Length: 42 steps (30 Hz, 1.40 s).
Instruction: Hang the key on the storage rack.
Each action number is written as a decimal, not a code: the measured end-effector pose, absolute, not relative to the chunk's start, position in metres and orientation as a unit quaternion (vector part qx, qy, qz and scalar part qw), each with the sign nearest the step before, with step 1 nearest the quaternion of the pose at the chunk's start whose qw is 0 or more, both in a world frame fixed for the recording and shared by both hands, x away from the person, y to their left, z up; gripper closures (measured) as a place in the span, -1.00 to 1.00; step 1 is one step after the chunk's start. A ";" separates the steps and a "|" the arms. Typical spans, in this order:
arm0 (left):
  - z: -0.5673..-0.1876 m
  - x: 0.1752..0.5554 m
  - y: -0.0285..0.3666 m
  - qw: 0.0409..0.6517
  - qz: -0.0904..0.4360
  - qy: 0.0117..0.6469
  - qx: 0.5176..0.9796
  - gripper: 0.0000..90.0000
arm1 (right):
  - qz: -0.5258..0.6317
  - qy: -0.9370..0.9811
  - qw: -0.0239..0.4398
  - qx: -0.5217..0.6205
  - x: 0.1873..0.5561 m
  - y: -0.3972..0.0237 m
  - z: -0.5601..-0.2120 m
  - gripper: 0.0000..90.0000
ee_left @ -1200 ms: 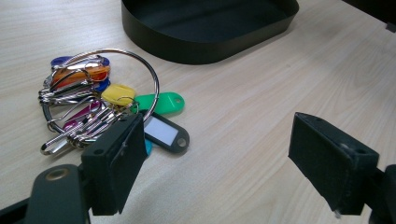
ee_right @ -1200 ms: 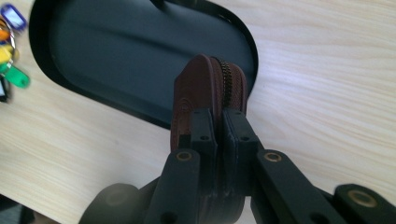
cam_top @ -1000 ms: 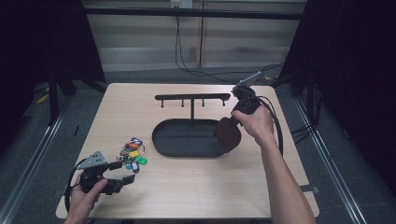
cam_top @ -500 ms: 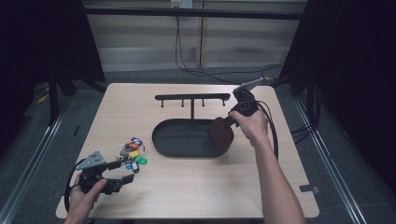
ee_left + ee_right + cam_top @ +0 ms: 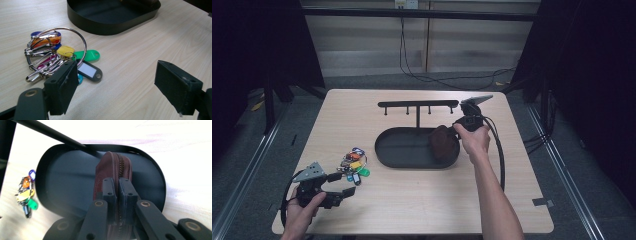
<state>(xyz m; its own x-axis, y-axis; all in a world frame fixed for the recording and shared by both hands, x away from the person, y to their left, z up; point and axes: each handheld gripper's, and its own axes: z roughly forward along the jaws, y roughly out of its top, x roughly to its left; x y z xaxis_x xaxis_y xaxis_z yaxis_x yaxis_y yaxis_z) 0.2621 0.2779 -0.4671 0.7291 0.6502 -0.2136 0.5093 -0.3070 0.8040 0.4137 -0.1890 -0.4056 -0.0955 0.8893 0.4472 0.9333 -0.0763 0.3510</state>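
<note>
Over the right end of the black oval tray (image 5: 402,150), at about three o'clock of its floor, the right gripper (image 5: 118,187) holds a brown zipped pouch (image 5: 112,167) clamped tight between its jaws, gripped across the zipper seam. The pouch stands on edge, its flat faces upright and its zipper running up along the top; seen from the high view it hangs at the tray's right end, and whether its lower edge touches the floor I cannot tell. The tray lies directly beneath the pouch, its long axis running nine to three, so the likely next move is straight down and a release. The left gripper (image 5: 115,82), jaws wide and empty, rests near the table's seven o'clock corner, with the key bunch (image 5: 55,55) just ahead at its eleven o'clock.
</note>
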 end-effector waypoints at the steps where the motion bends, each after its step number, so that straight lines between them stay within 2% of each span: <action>1: -0.467 0.262 0.278 0.465 0.076 0.360 0.805 -0.58 | -0.294 -0.679 0.039 -0.671 0.414 -0.188 -0.407 0.87; 7: -0.467 0.262 0.278 0.465 0.075 0.359 0.806 -0.58 | -0.300 -0.676 0.039 -0.672 0.413 -0.185 -0.417 0.87; 15: -0.467 0.261 0.279 0.468 0.076 0.362 0.802 -0.58 | -0.263 -0.686 0.017 -0.679 0.417 -0.177 -0.429 0.85; 23: -0.467 0.261 0.278 0.466 0.076 0.360 0.805 -0.58 | -0.240 -0.685 0.023 -0.688 0.410 -0.189 -0.436 0.80; 28: -0.467 0.262 0.278 0.466 0.074 0.360 0.805 -0.58 | -0.231 -0.690 0.006 -0.686 0.408 -0.191 -0.442 0.78; 36: -0.467 0.261 0.279 0.465 0.076 0.361 0.805 -0.58 | -0.226 -0.700 -0.010 -0.678 0.406 -0.188 -0.438 0.62; 39: -0.467 0.261 0.278 0.463 0.076 0.361 0.806 -0.58 | -0.226 -0.706 -0.021 -0.671 0.404 -0.188 -0.435 0.47; 42: -0.468 0.262 0.278 0.462 0.074 0.361 0.806 -0.58 | -0.228 -0.715 -0.032 -0.661 0.400 -0.187 -0.428 0.19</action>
